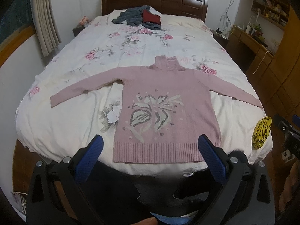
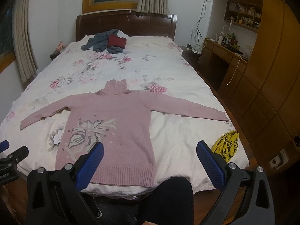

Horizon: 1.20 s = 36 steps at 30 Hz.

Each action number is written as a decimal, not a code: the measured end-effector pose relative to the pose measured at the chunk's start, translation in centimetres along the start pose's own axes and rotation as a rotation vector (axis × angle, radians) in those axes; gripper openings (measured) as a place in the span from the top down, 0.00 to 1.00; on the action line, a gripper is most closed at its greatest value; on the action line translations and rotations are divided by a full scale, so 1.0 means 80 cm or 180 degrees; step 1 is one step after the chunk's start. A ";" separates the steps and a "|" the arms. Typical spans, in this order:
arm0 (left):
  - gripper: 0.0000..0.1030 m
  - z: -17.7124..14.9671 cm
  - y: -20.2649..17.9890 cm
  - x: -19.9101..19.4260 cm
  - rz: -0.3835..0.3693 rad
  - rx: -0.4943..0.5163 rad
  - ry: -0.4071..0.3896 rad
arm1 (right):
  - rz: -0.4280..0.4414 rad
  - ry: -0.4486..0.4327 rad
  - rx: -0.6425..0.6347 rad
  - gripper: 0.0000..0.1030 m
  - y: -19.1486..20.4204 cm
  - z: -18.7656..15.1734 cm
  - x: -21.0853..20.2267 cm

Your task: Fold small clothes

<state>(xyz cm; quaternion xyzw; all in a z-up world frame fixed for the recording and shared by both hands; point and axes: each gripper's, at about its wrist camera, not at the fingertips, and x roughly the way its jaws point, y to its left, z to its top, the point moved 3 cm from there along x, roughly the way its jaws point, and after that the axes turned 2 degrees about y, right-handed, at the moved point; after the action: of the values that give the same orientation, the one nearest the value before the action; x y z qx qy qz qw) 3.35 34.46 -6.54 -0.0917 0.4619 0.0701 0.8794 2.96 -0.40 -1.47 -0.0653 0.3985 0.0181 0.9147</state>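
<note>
Pink turtleneck sweater (image 1: 166,103) spread flat, front up, sleeves out to both sides, hem at the near edge of a bed (image 1: 78,123) dressed in a white floral quilt. Pale leaf-and-flower knit motif across the chest; no legible writing anywhere. Grey and red clothes (image 1: 138,17) heaped by the dark wooden headboard (image 1: 155,2); yellow patterned cloth (image 2: 226,146) at the near right corner. Wooden desk (image 2: 223,56) along the right wall. Left tool (image 1: 150,146) and right tool (image 2: 150,151) held level before the near edge, blue pads wide apart, empty.

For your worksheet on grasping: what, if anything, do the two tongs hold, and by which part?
Nothing. Left tongs and right tongs are open, short of the pink sweater.
</note>
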 end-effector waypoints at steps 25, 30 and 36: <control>0.03 0.092 0.016 0.200 -0.0967 -0.0337 -0.0011 | 0.1041 0.0533 0.3782 0.42 -0.557 -0.021 0.443; 0.03 0.104 0.008 0.232 -0.0946 -0.0438 -0.0005 | 0.1006 0.0564 0.4171 0.60 -0.610 -0.042 0.516; 0.03 0.120 0.007 0.268 -0.1082 -0.0716 -0.0104 | 0.0969 0.0689 0.4310 0.68 -0.629 -0.055 0.589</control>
<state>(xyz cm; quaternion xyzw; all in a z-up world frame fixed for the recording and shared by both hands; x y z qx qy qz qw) 22.96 37.99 -18.96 -0.2648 0.4146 -0.0267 0.8702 36.20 -51.70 -33.60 0.5737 0.4156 -0.1128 0.6967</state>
